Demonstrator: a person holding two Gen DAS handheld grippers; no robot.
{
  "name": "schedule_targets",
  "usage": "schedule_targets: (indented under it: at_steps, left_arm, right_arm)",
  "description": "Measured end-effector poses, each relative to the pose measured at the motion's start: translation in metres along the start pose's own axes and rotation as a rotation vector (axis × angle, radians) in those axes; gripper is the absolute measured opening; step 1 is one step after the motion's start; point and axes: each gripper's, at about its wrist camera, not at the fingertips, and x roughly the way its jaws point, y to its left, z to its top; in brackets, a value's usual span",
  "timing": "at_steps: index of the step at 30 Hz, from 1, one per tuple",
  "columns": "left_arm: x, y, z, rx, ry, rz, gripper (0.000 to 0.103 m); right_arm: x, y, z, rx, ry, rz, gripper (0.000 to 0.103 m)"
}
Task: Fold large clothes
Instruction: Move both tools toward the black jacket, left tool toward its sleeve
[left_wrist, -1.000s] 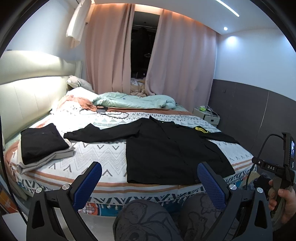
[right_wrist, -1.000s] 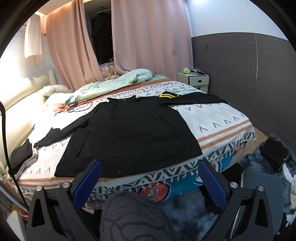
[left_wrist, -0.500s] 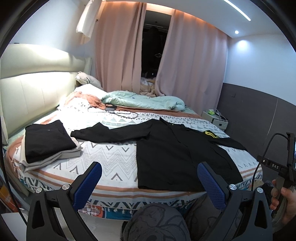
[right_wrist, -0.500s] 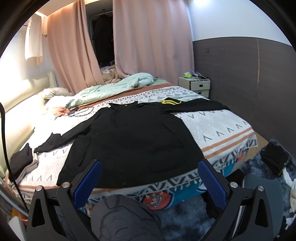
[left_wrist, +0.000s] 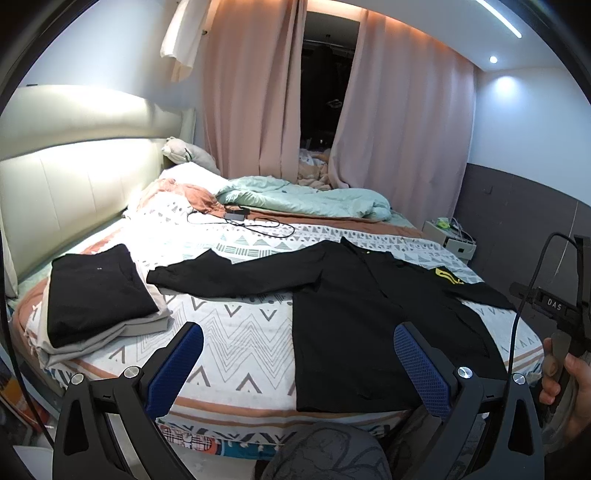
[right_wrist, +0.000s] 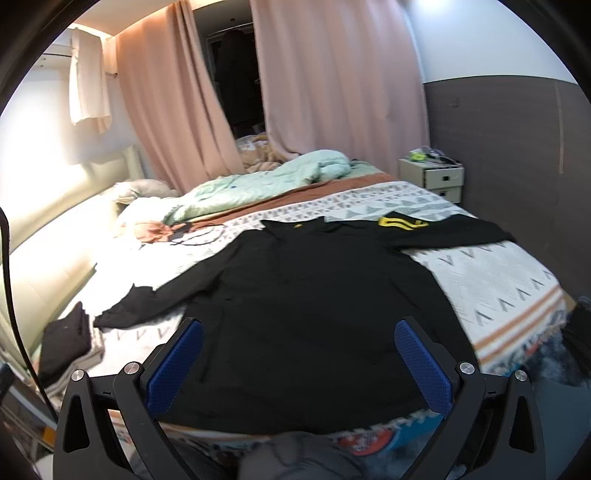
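Black long-sleeved garment (left_wrist: 373, 321), one, spread flat at the near edge of the bed (left_wrist: 236, 332), both sleeves out.

Left wrist view: left tool (left_wrist: 298, 365) one, spread wide, empty, short of the near edge. Folded stack (left_wrist: 96, 299), one, at the near left corner. A hand (left_wrist: 569, 387) grips the other handle.

Right wrist view: right tool (right_wrist: 299, 365) one, wide, empty, over the hem.

Step, as I judge: approach before the first fold. Next: each tool pinches a sleeve or hem corner.
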Motion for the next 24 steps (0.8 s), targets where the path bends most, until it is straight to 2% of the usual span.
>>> schedule_targets:
  at_steps: [9, 13, 19, 24]
  left_arm:
    - [0.066, 0.027, 0.016, -0.062, 0.057, 0.042, 0.103]
    - [0.100, 0.045, 0.023, -0.085, 0.091, 0.079, 0.103]
    - [0.132, 0.075, 0.031, -0.127, 0.118, 0.141, 0.102]
    - [0.154, 0.106, 0.040, -0.177, 0.136, 0.194, 0.096]
  right_arm:
    - [0.071, 0.028, 0.025, 0.014, 0.030, 0.066, 0.103]
    - [0.106, 0.040, 0.034, 0.052, 0.048, 0.098, 0.103]
    - [0.159, 0.063, 0.047, 0.093, 0.069, 0.135, 0.103]
    - [0.198, 0.084, 0.058, 0.096, 0.094, 0.174, 0.103]
